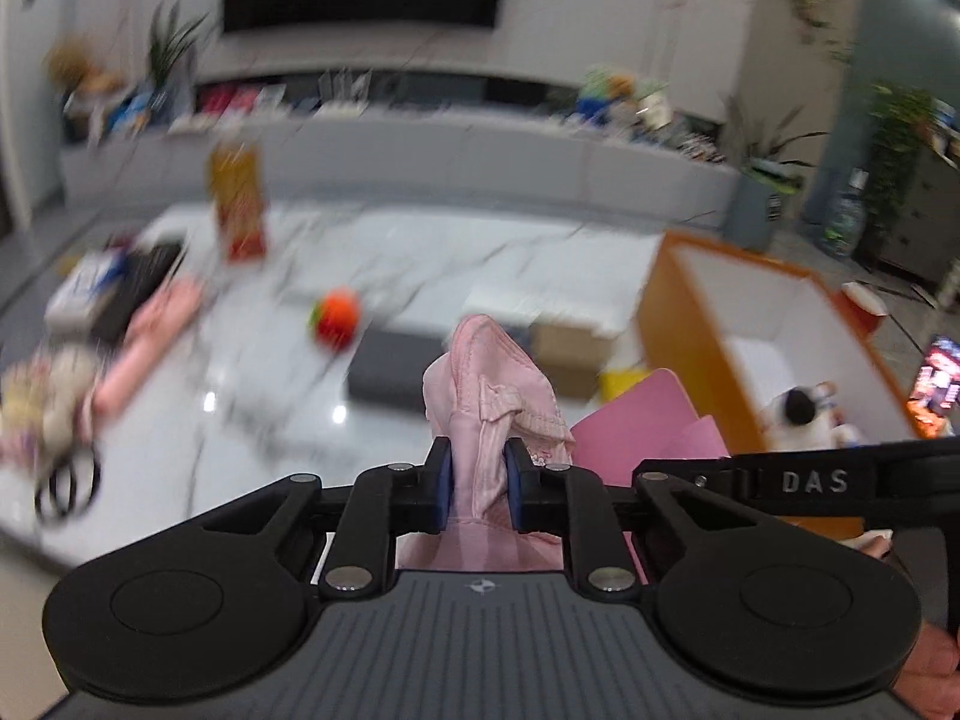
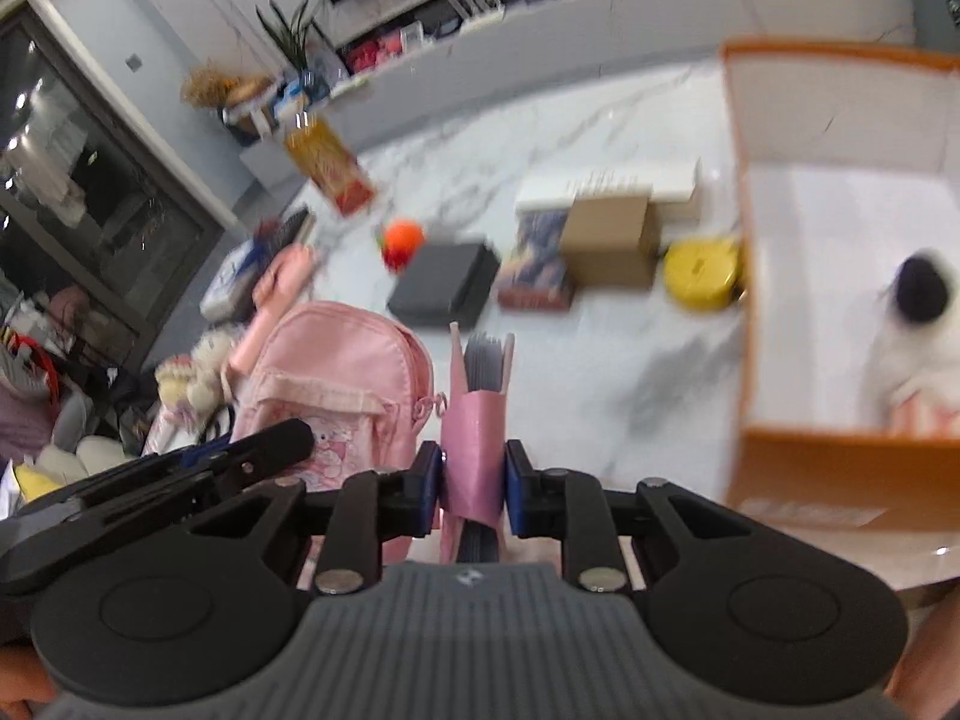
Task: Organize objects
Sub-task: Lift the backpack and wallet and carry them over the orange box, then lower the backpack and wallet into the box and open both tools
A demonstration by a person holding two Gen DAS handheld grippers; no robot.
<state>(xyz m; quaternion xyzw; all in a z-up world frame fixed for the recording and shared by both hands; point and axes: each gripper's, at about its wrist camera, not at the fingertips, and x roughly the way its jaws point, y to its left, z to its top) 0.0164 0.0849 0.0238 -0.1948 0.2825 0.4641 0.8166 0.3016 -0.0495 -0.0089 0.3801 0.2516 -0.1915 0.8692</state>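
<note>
The left gripper [image 1: 478,483] is clamped, its blue-padded fingers [image 1: 441,483] squeezing a fold of a pink backpack [image 1: 492,372] between them. Just to its right, the right gripper [image 2: 474,483] is likewise pinched tight on a pink folder [image 2: 474,438] standing upright between its pads. The two tools sit close, side by side, each showing at the edge of the other's view. Bits of the person's bare hands show at the near corners.

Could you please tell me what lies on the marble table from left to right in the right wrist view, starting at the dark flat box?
Dark flat box → colourful book → brown cardboard box → yellow round tin → orange-walled box.
</note>
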